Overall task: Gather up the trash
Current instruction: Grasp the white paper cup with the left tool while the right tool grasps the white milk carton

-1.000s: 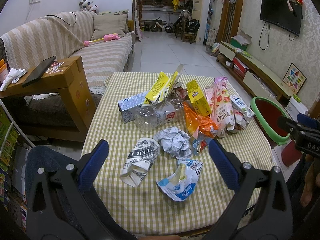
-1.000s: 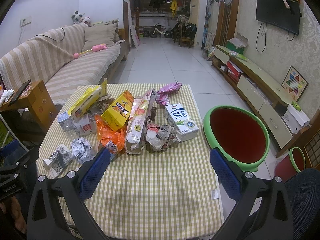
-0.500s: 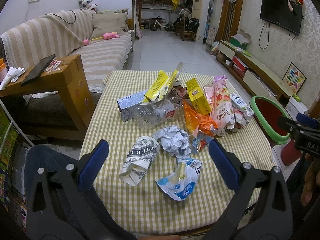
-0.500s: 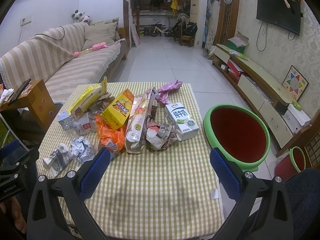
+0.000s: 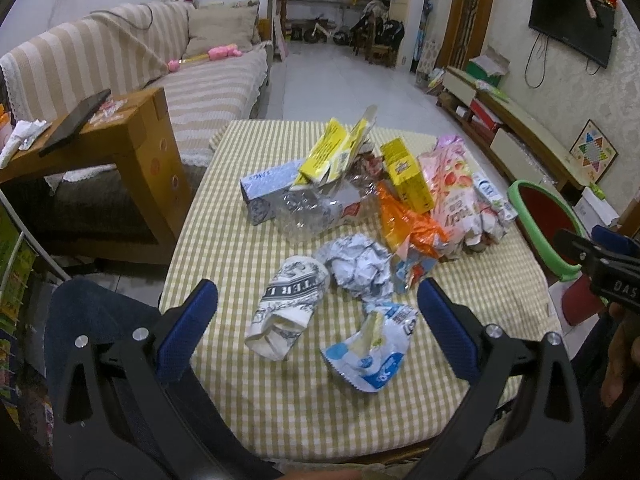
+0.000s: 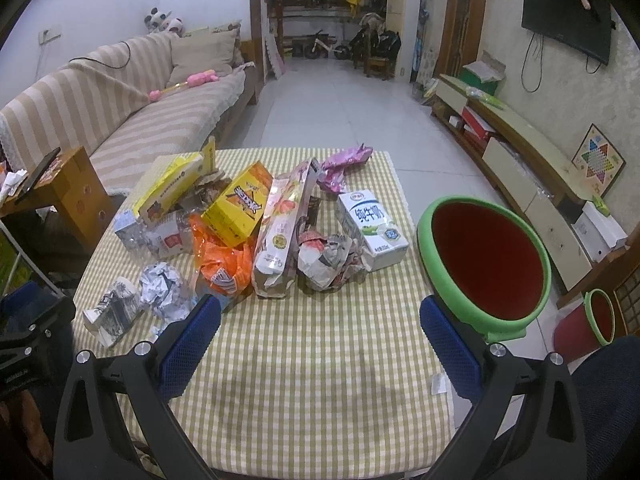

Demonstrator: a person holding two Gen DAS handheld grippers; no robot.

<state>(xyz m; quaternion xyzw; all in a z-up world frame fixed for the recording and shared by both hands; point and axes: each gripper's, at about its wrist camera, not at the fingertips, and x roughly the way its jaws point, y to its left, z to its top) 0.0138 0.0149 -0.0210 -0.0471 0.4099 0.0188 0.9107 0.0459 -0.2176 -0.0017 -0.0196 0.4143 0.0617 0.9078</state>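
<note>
A pile of trash lies on the checked table (image 6: 320, 380): a yellow box (image 6: 240, 204), an orange wrapper (image 6: 220, 260), a pink snack bag (image 6: 280, 224), a milk carton (image 6: 372, 228), crumpled paper (image 5: 360, 266), a crushed printed cup (image 5: 288, 304) and a blue-white wrapper (image 5: 372, 352). A green-rimmed red bin (image 6: 488, 260) stands at the table's right edge. My left gripper (image 5: 316, 316) is open, above the cup and wrapper. My right gripper (image 6: 320, 332) is open over bare tablecloth, apart from the trash.
A striped sofa (image 5: 180, 68) and a wooden side table (image 5: 100, 136) with a phone stand to the left. A TV bench (image 6: 520, 152) runs along the right wall. A smaller red bin (image 6: 588, 324) stands on the floor at right.
The left gripper has drifted slightly; the trash sits a little lower in its view. The right gripper's view is nearly unchanged. Both stay open and empty.
</note>
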